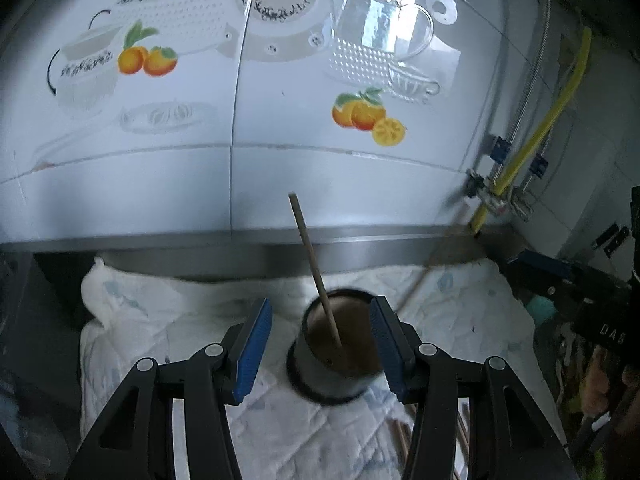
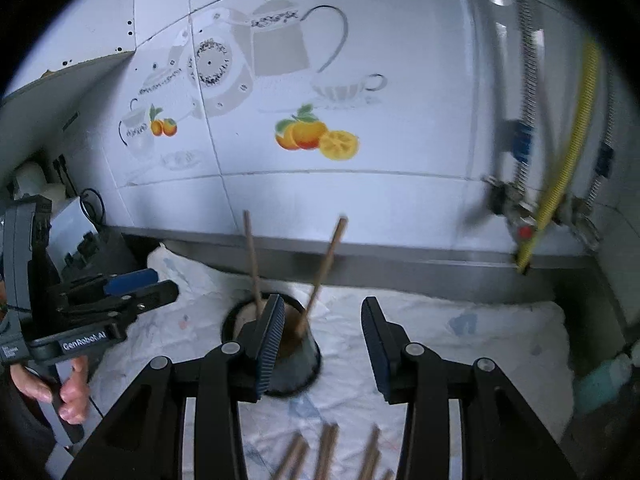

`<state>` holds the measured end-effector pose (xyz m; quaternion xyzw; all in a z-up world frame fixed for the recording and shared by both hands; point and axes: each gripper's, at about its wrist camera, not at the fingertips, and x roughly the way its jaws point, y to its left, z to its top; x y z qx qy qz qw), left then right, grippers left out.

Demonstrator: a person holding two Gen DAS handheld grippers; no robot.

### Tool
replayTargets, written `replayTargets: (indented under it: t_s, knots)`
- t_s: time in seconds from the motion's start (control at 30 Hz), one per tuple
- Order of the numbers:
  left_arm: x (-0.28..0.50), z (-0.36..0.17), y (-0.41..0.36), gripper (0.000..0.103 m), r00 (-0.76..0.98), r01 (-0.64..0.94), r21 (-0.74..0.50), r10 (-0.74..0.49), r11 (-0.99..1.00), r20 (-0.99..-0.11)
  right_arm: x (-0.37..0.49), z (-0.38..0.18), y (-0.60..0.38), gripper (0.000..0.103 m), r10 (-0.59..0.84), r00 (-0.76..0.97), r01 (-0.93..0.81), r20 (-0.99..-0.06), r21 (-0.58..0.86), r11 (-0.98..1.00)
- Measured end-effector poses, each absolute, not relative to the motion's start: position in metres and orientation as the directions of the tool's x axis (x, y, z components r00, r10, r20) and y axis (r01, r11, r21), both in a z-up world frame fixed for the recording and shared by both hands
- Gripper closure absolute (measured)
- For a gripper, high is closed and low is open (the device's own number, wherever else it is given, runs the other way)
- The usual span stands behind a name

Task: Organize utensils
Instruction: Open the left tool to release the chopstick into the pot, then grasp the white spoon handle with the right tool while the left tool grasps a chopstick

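A dark cup holder (image 1: 340, 376) stands on a white quilted cloth (image 1: 160, 320). One wooden chopstick (image 1: 312, 256) stands in it, and a blurred second stick (image 1: 436, 256) slants away to the right. My left gripper (image 1: 320, 304) is open just short of the cup, with nothing between its blue pads. In the right wrist view both chopsticks (image 2: 252, 256) (image 2: 326, 264) lean in the cup (image 2: 304, 356). The right gripper (image 2: 324, 302) is open and empty, its left finger in front of the cup. Several loose chopsticks (image 2: 328, 452) lie on the cloth below it.
A tiled wall with teapot and orange decals rises behind a steel ledge (image 2: 400, 268). A yellow hose (image 2: 560, 184) and valves hang at the right corner. A hand holds the left gripper (image 2: 166, 284) at the left. A teal object (image 2: 604, 380) sits at the far right.
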<state>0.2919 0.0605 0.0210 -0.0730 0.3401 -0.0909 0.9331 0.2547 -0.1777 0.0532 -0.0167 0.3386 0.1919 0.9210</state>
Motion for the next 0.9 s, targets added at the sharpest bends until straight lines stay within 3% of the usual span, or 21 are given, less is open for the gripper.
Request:
replayTargets:
  t_s: [0.43, 0.6, 0.9]
  knots:
    - [0.239, -0.039, 0.014, 0.048, 0.651, 0.148, -0.230, -0.269, 0.962, -0.710, 0.201, -0.003, -0.249, 0.049, 0.220, 0.638, -0.229, -0.738, 0.091, 0.969]
    - [0.229, -0.063, 0.001, 0.048, 0.608, 0.153, -0.250, -0.291, 0.956, -0.739, 0.190, -0.034, -0.277, 0.031, 0.159, 0.593, -0.137, -0.789, 0.096, 0.986]
    - [0.224, -0.102, -0.026, 0.048, 0.521, 0.198, -0.250, -0.318, 0.948, -0.792, 0.188, -0.084, -0.292, 0.023, 0.119, 0.508, -0.039, -0.853, 0.115, 0.993]
